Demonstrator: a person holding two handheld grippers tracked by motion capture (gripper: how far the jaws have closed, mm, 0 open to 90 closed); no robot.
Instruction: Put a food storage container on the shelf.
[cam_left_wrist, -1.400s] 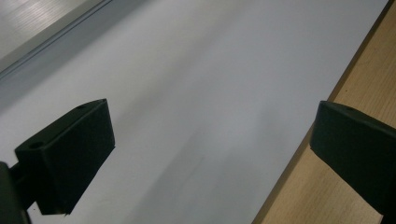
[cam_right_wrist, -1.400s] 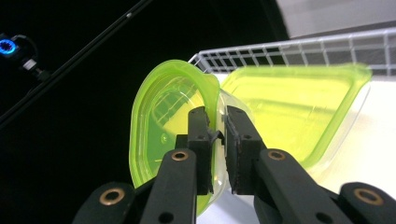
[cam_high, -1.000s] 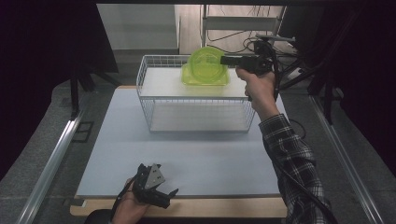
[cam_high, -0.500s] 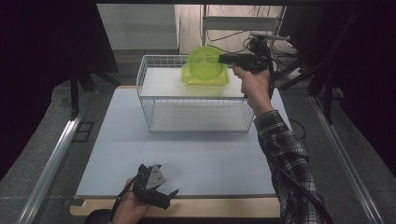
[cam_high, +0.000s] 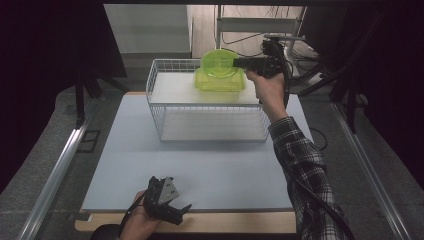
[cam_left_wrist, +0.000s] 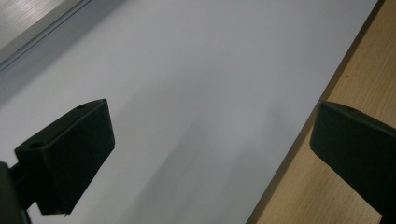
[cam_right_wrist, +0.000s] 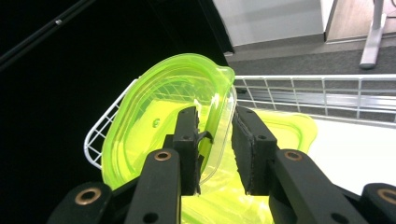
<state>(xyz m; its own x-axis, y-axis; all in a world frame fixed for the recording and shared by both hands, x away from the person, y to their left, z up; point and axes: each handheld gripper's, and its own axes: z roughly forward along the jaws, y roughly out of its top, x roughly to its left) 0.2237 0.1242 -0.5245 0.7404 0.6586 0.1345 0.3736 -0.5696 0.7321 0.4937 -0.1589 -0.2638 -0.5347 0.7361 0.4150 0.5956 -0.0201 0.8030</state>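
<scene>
Right gripper up over the back of the white wire basket, jaws pressed on either side of the wall of a clear lime-green container, held tilted on edge with its open side toward the camera on that gripper. In the right gripper view, same container between the two black jaws, rim just past the fingertips. Beneath it, a second lime-green piece resting flat inside the basket near the back right; lid or container, cannot tell. Basket standing on the pale sheet covering the tabletop, toward the far side. Plaid sleeve reaching up from bottom right.

Left gripper low at the near edge, well apart from the basket, jaws spread wide with nothing between. In the left gripper view, bare pale sheet and wooden edge between them.
</scene>
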